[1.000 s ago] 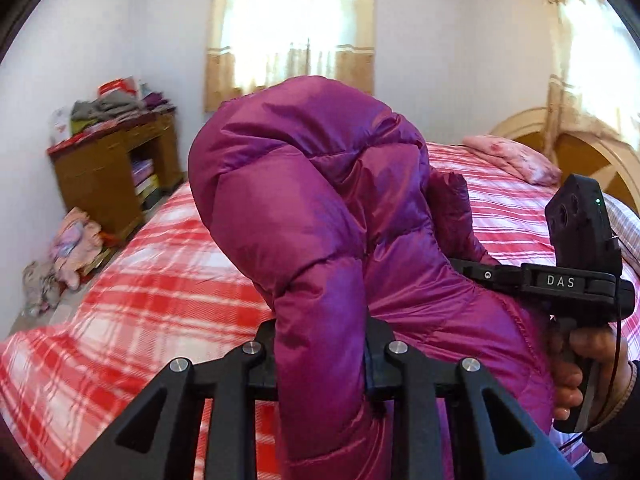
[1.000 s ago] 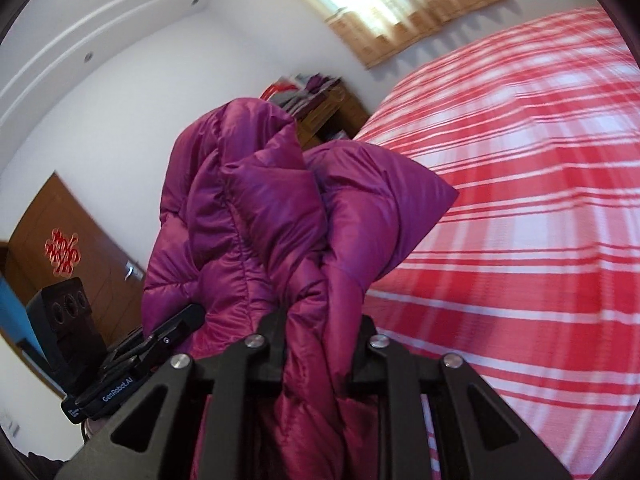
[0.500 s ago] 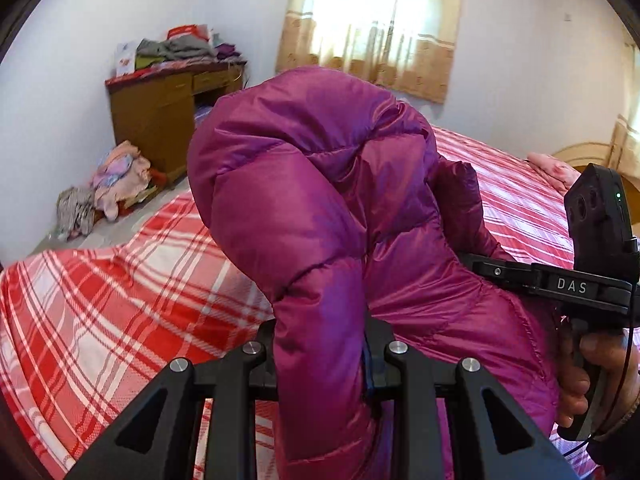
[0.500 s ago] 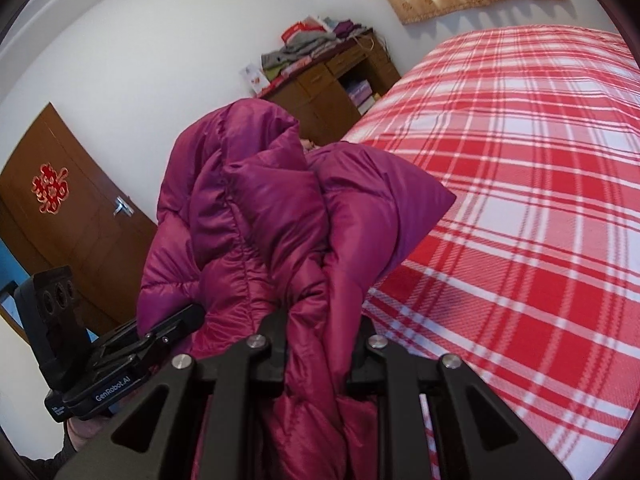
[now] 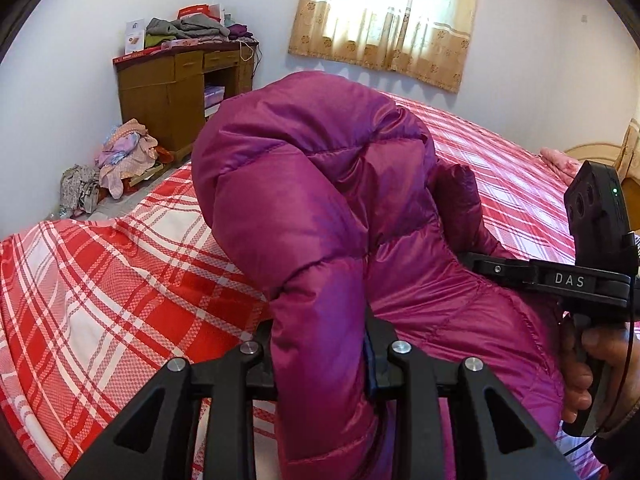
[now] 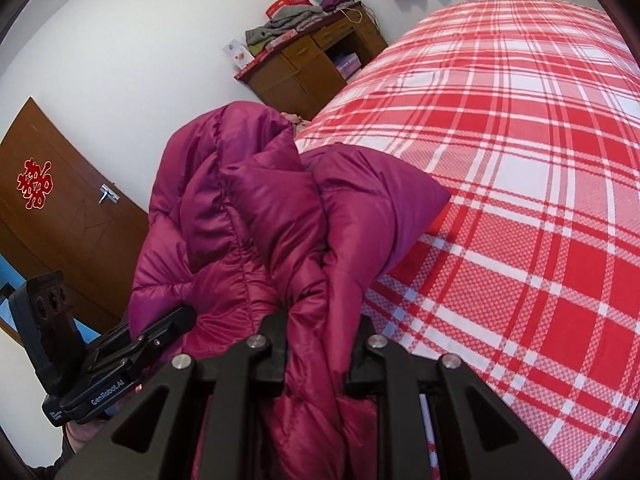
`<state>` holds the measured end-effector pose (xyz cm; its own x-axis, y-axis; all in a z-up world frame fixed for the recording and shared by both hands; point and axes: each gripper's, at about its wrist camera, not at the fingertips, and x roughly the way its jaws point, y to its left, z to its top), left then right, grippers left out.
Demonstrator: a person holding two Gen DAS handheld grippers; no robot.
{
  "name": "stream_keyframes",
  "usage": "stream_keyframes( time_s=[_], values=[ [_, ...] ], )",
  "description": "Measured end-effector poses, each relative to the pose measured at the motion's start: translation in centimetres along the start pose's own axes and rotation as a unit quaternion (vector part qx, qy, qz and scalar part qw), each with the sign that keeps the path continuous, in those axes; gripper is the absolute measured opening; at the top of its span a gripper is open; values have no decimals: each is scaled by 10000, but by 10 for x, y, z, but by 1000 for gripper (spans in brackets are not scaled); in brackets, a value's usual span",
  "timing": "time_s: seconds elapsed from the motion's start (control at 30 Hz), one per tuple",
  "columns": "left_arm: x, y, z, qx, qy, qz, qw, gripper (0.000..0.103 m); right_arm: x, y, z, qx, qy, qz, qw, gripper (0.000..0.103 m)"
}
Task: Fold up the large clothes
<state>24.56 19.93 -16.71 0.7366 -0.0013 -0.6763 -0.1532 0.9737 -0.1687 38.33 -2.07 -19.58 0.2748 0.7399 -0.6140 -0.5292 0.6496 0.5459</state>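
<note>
A magenta puffer jacket [image 5: 320, 208] hangs bunched between both grippers, held up over the red plaid bed [image 5: 100, 280]. My left gripper [image 5: 320, 360] is shut on a thick fold of the jacket. My right gripper [image 6: 320, 344] is shut on another fold of the jacket [image 6: 248, 216]. The right gripper also shows at the right of the left wrist view [image 5: 520, 272], its tips buried in the jacket. The left gripper shows at the lower left of the right wrist view [image 6: 132, 352], close beside the jacket. The fingertips are hidden by fabric in both views.
A wooden desk [image 5: 172, 88] piled with clothes stands by the far wall, with a heap of clothes [image 5: 120, 160] on the floor beside it. A curtained window [image 5: 392, 20] is behind the bed. A pink pillow [image 5: 560, 160] lies at the headboard. A brown door [image 6: 52, 208] is at left.
Both grippers have swung with the jacket, tilting down and left; the desk and floor pile have come further into view. Both grips on the jacket are unchanged.
</note>
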Motion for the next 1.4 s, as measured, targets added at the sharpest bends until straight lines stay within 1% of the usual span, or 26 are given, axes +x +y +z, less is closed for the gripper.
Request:
stream_keyframes(
  time_s=[0.03,0.17,0.3,0.33,0.37,0.43,0.5,0.57,0.7,0.83,0.87,0.9,1.0,1.07,1.1,1.17,1.27,1.37,1.4],
  values=[
    [1,-1,-1,18,5,64,10000,38,3,-1,1,19,10,-20,10000,20],
    [3,-5,-7,139,11,222,9997,46,7,-3,0,61,38,-92,9999,20],
    [5,-2,-11,99,10,284,9995,55,10,-3,-1,81,38,-156,9998,22],
    [6,-1,-12,89,15,319,9995,61,11,-2,-1,79,38,-172,9998,23],
    [6,0,-13,78,23,416,9991,64,13,-1,-1,52,32,-231,9997,26],
    [6,2,-15,68,-9,576,9983,77,13,1,-1,-3,24,-326,9995,29],
    [6,5,-16,30,-54,670,9977,82,15,2,0,-41,9,-437,9990,33],
    [7,8,-17,-35,-60,655,9978,83,17,4,0,-69,-4,-531,9986,37],
    [9,12,-18,-119,-56,645,9978,86,18,3,-3,-140,-44,-657,9977,42],
    [10,12,-17,-187,-42,616,9979,87,18,1,-2,-123,-37,-765,9970,53],
    [9,12,-17,-199,-32,623,9979,87,17,2,-3,-148,-33,-817,9965,57],
    [6,11,-17,-208,-22,676,9975,87,16,4,-2,-177,-37,-884,9959,58],
    [-17,7,-12,-121,-154,909,9957,87,-2,15,-1,-240,-176,-1161,9928,61],
    [-47,1,-8,-23,-420,1007,9940,87,-27,28,-2,-283,-384,-1310,9902,72],
    [-59,-1,-7,-1,-513,1030,9934,87,-40,35,-4,-325,-524,-1394,9883,74],
    [-89,-8,-2,38,-693,1060,9919,87,-72,56,-8,-490,-826,-1569,9829,76],
    [-136,-19,3,194,-1103,1096,9876,87,-110,91,-19,-726,-1148,-1729,9755,77],
    [-170,-26,6,248,-1397,1077,9840,87,-144,125,-31,-1018,-1517,-1818,9662,83],
    [-180,-29,7,262,-1476,1049,9831,87,-151,133,-35,-1098,-1592,-1828,9639,83]
  ],
)
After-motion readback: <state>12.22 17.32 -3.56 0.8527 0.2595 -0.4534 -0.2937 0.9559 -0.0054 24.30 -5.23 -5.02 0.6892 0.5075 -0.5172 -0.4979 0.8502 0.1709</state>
